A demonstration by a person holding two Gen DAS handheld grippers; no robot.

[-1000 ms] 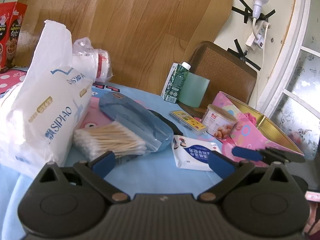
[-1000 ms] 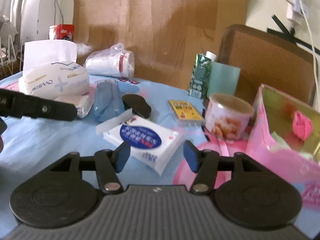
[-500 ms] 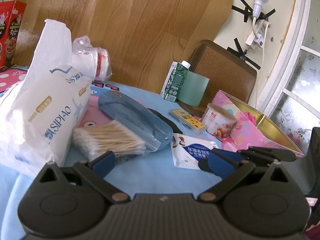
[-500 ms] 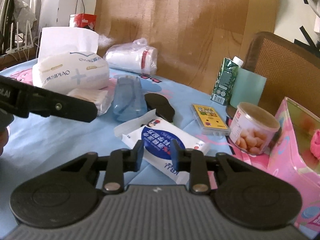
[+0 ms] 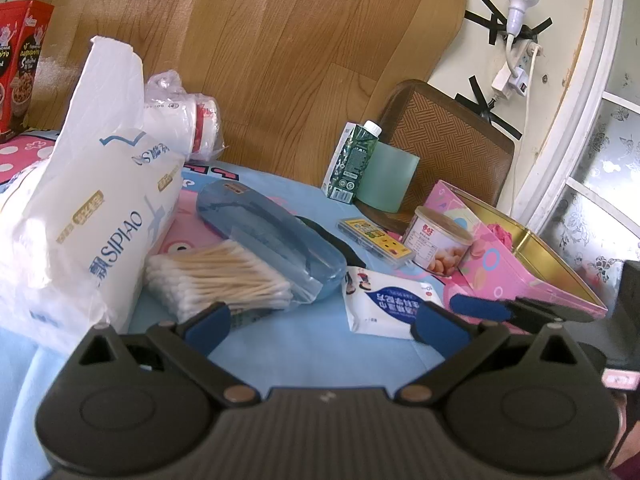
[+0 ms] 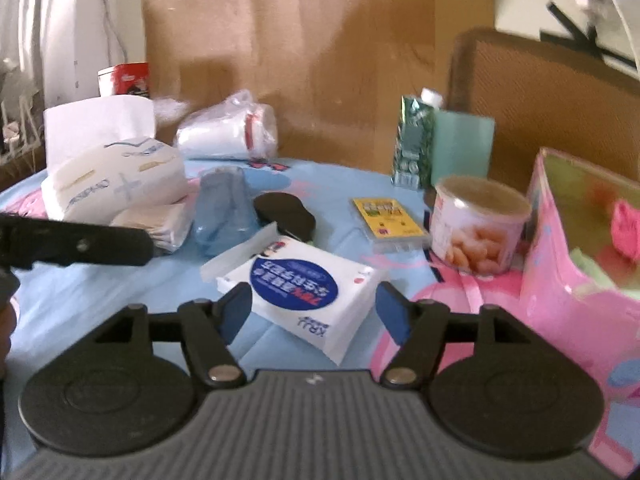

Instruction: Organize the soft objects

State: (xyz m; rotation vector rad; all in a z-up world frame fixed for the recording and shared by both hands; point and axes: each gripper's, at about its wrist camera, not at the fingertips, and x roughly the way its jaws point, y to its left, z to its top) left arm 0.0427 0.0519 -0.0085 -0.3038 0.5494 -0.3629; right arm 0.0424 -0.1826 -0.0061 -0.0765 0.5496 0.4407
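A white wipes pack (image 6: 304,292) with a round blue label lies flat on the blue tablecloth, and the left wrist view shows it too (image 5: 388,304). My right gripper (image 6: 313,310) hovers just over its near end. Its jaws are opening, the pack lies between them, and the pads stand clear of its sides. One blue pad of that gripper shows as a fingertip (image 5: 476,307) beside the pack. My left gripper (image 5: 322,324) is open and empty, low over the cloth. A big white tissue pack (image 5: 80,216) and a bag of cotton swabs (image 5: 224,276) lie to the left.
An open pink box (image 6: 580,280) with a gold lining stands at the right and holds something pink. A round tin (image 6: 480,228), a yellow card case (image 6: 388,220), a blue plastic case (image 5: 272,232), a green carton (image 5: 352,164) and a wrapped white roll (image 6: 228,132) crowd the table.
The right gripper's jaws narrowed over the wipes pack half a second ago and now stand wide again. Its view is blurred and has shifted slightly. The left gripper has kept still.
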